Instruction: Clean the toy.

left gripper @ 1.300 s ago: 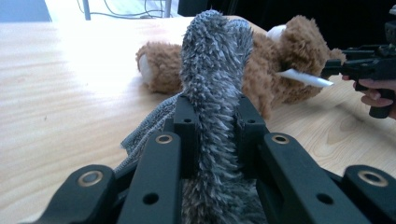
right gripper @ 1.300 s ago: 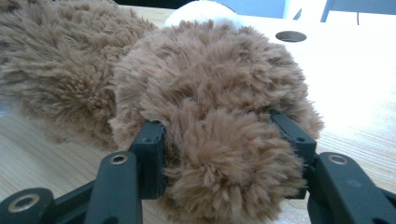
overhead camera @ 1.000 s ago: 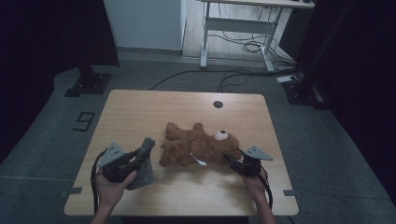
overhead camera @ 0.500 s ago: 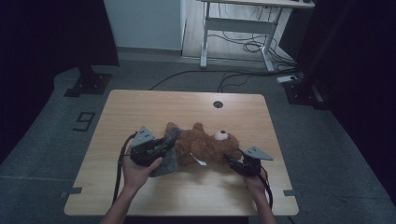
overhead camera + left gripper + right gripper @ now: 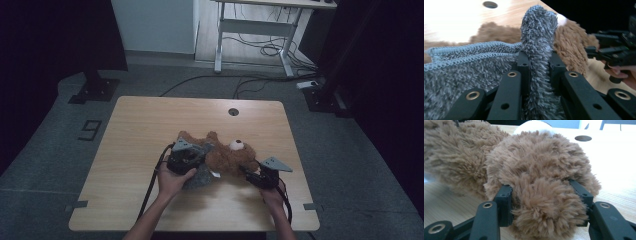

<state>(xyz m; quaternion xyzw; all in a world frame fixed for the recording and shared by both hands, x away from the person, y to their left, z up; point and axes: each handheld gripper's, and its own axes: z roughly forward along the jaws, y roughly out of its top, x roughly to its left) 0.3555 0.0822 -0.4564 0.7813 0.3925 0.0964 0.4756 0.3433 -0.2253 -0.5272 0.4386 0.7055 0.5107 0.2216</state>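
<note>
A brown teddy bear lies on its back near the middle of the wooden table, its white muzzle pointing towards the far right. The left gripper rests against the bear's left flank, its jaws clenched on a fold of grey fluffy cloth; in the left gripper view the fold stands up between the black jaws and more of the cloth, with a stitched hem, spreads off to the left, covering part of the bear's fur. The right gripper sits at the bear's other side, and the right gripper view shows its jaws grasping a plump brown limb of the bear; which limb it is cannot be told. A round cable hole sits in the table's far edge, well apart from the toy. Beyond the table stand a white-framed desk with loose cables under it and dark stand bases on the grey floor. A mark like the digit 9 is taped on the floor at left. A small white tag at the bear's underside is too small to read.
</note>
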